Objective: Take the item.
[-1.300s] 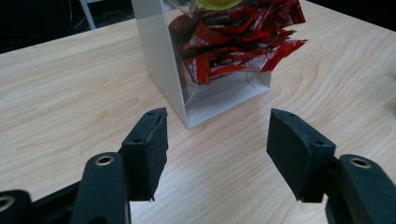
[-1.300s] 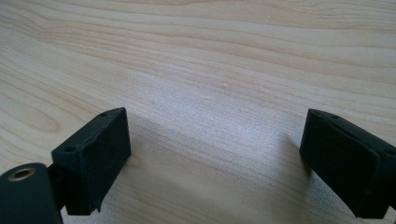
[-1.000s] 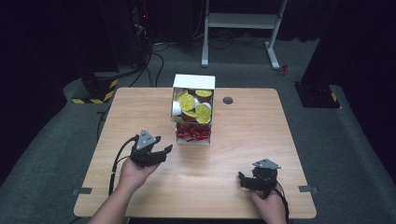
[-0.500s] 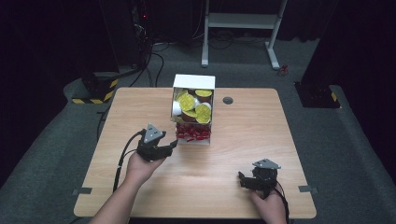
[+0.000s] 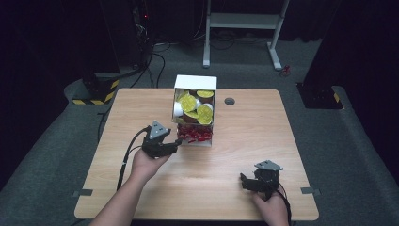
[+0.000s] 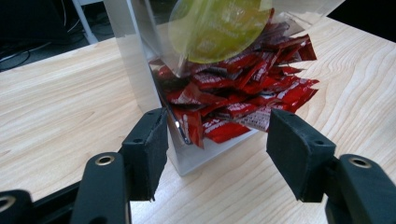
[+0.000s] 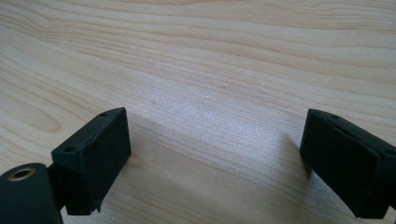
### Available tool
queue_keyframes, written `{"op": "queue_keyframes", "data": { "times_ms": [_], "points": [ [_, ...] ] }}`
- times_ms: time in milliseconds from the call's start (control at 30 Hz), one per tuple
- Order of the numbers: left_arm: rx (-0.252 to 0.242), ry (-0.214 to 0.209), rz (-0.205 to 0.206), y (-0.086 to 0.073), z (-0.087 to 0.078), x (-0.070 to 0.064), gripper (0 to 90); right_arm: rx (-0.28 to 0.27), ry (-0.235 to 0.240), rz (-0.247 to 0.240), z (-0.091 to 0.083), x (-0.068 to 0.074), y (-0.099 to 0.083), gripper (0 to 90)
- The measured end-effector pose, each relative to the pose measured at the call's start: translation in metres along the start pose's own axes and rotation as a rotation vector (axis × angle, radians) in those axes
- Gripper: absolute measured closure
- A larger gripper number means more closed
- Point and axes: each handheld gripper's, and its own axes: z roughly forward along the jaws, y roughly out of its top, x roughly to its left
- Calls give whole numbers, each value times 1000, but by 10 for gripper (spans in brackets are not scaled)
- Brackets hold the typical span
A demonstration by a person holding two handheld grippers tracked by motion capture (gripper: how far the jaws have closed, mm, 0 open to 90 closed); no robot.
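A clear dispenser box (image 5: pixel 194 110) stands mid-table, with yellow-lidded round pods (image 5: pixel 205 113) in its upper part and several red sachets (image 5: pixel 194 134) in its bottom tray. My left gripper (image 5: pixel 173 146) is open at the tray's front left corner. In the left gripper view its jaws stand either side of the red sachets (image 6: pixel 243 105), just short of them, under a yellow pod lid (image 6: pixel 217 28). My right gripper (image 5: pixel 245 182) rests near the table's front right, open, with bare wood (image 7: pixel 210 93) between its jaws.
A small dark round grommet (image 5: pixel 229 101) sits in the wooden tabletop (image 5: pixel 263 136) right of the box. Beyond the far edge stand a white desk frame (image 5: pixel 244 23) and cables on a grey floor.
My left gripper has moved forward and right, up to the box's bottom tray. The right gripper has stayed put.
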Motion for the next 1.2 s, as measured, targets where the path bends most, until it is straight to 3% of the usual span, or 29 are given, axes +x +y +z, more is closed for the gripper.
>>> {"op": "queue_keyframes", "data": {
  "times_ms": [533,933,1200],
  "points": [
    [14,8,-16,4,19,3,403,0,0,0,0,0,0,85],
    [5,25,-20,4,28,4,486,0,0,0,0,0,0,86],
    [4,31,-5,3,30,2,592,0,0,1,0,0,0,86]
  ]
}}
